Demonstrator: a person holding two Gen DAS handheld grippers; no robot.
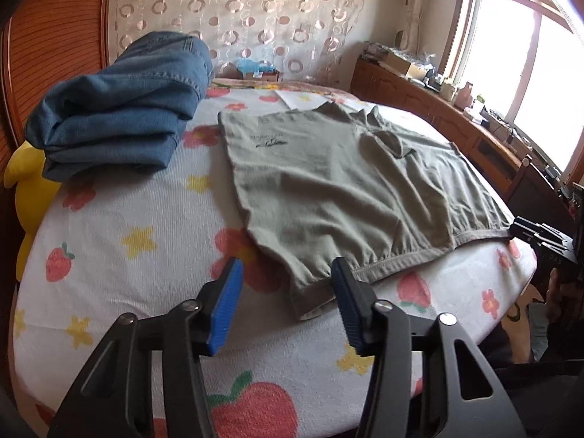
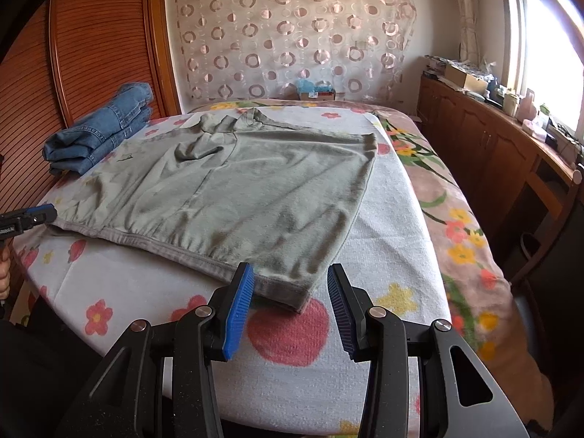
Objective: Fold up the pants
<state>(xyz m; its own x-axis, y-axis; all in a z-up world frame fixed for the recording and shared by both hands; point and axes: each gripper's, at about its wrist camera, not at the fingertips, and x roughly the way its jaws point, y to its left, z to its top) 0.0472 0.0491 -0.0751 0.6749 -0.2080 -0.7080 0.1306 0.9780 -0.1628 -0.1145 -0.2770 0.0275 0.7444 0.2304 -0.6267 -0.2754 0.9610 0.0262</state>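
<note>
A grey-green garment (image 1: 346,182) lies spread flat on the bed, with its elastic hem toward me; it also shows in the right wrist view (image 2: 237,189). My left gripper (image 1: 286,281) is open and empty, with its blue pads on either side of the garment's near left corner. My right gripper (image 2: 290,284) is open and empty, just in front of the near right corner. The left gripper also shows at the left edge of the right wrist view (image 2: 36,215), and the right gripper at the right edge of the left wrist view (image 1: 536,237).
Folded blue jeans (image 1: 120,106) are stacked at the bed's far left, above a yellow plush toy (image 1: 25,182). The bed cover (image 1: 109,241) has a fruit and flower print. A wooden headboard (image 2: 73,54) stands at the left. Cluttered wooden cabinets (image 2: 492,127) run under the window at the right.
</note>
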